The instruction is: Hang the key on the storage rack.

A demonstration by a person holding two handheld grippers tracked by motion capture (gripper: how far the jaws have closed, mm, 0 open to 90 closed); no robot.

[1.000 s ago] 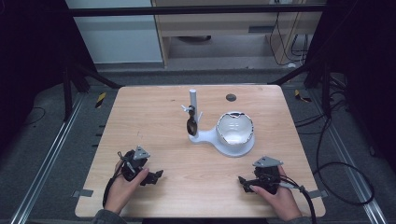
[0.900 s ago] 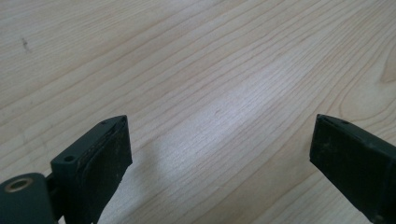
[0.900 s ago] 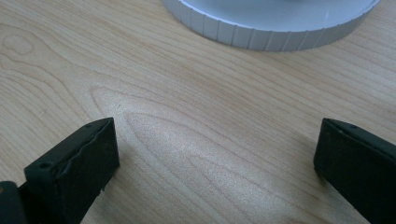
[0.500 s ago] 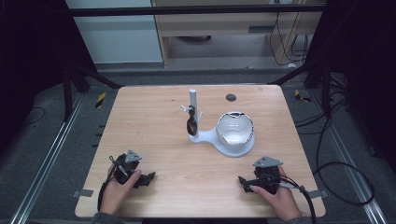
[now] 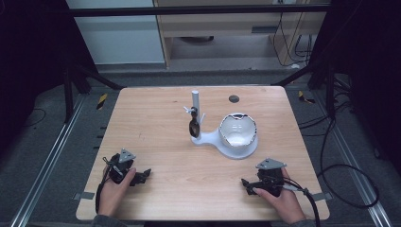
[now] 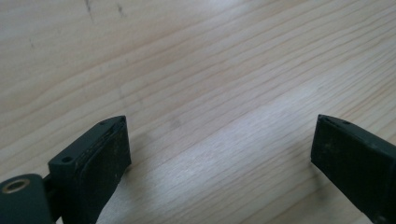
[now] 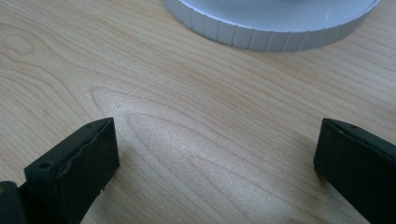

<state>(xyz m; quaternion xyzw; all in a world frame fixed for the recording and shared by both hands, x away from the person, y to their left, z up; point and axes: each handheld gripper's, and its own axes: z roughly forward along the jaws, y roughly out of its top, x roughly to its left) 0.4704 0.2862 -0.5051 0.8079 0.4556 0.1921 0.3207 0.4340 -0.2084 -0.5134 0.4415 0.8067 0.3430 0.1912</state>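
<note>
Your left gripper (image 5: 142,176) sits at seven o'clock on the table (image 5: 156,123), jaws spread wide over bare wood. Your right gripper (image 5: 247,183), at five o'clock, is equally wide and empty. The white stand (image 5: 217,139) sits near centre, post upright, bowl (image 5: 239,132) at its three o'clock.

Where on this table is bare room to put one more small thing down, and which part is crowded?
Bare wood lies on the left half of the table, between its left edge and the white stand, and along the front between the left tool and right tool. The middle is crowded: the post and bowl sit there.
</note>
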